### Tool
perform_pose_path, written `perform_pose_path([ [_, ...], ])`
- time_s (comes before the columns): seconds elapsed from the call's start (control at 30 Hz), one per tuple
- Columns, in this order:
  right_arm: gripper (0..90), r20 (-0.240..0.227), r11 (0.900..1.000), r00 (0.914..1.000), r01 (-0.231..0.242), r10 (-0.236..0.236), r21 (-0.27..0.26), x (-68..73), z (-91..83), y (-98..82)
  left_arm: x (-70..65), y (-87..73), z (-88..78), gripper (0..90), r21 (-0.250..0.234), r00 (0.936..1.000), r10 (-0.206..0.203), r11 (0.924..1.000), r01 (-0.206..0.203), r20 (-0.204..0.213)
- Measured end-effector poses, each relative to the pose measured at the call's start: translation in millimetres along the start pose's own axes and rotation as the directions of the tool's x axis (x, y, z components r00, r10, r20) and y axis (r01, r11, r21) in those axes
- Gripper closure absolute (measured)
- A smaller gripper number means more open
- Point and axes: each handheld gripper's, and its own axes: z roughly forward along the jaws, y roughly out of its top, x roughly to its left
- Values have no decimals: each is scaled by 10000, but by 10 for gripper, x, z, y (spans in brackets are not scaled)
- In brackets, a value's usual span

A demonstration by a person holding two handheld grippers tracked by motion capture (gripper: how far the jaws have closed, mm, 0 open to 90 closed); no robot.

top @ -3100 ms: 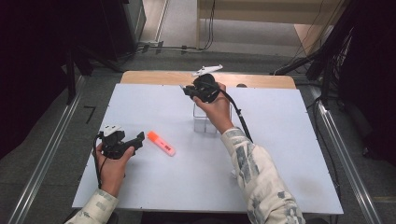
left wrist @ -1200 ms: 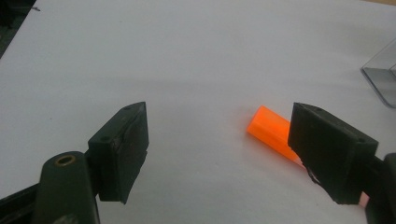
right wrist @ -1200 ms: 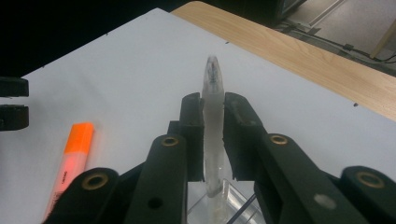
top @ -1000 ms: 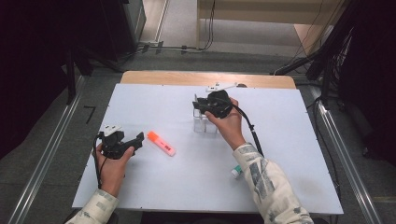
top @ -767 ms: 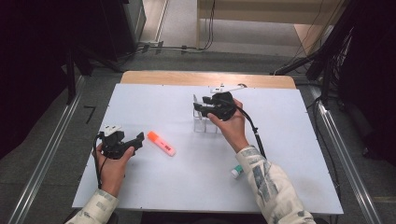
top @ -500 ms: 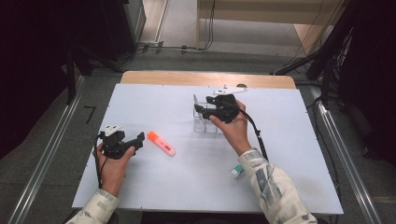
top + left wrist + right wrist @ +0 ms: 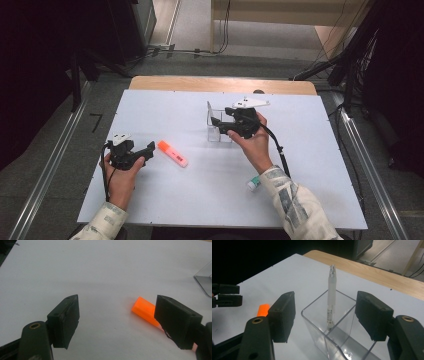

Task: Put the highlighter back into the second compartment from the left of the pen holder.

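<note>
While the right gripper [image 7: 216, 123] is hovering at the clear plastic box [image 7: 219, 122] near the table's twelve o'clock edge, its jaws are standing wide with nothing pressed between them, having just been opening.

Item one: white pen [image 7: 331, 302]. It is standing nearly upright inside the clear plastic box, tip down on the floor of the box, cap end rising above the rim. From the right gripper view it is sitting at twelve o'clock of the jaws, between them but touching neither.

Item two: clear plastic box, lying on the white table [image 7: 165, 195], slightly toward one o'clock from the table's centre in the high view. The right hand [image 7: 255, 145] is holding its gripper just at the box's three o'clock side.

Item three: orange highlighter [image 7: 172, 153], lying flat on the table at about nine o'clock of the box and well apart from it.

Item four: left gripper [image 7: 150, 148], resting near the table's eight o'clock area, jaws spread wide and gripping nothing; the highlighter is lying just ahead of them, at roughly three o'clock, partly behind one jaw in the left gripper view.

Item five: small white-and-green capped thing [image 7: 254, 183], lying at five o'clock of the box beside the right sleeve.
</note>
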Motion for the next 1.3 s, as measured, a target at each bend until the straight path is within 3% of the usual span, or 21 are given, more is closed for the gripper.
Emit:
perform_pose_path([
  [0.7, 177, -125, 9998, 9999, 65, -63, 193, 190, -234, -293, -2, -3, 9, 210, 56, 10000, -20, 10000, 20, 3],
  [1.3, 129, -640, 9940, 9962, 651, -596, 875, 509, -74, -414, 1, 1, 3, 210, 19, 10000, -64, 10000, 64, -24],
])
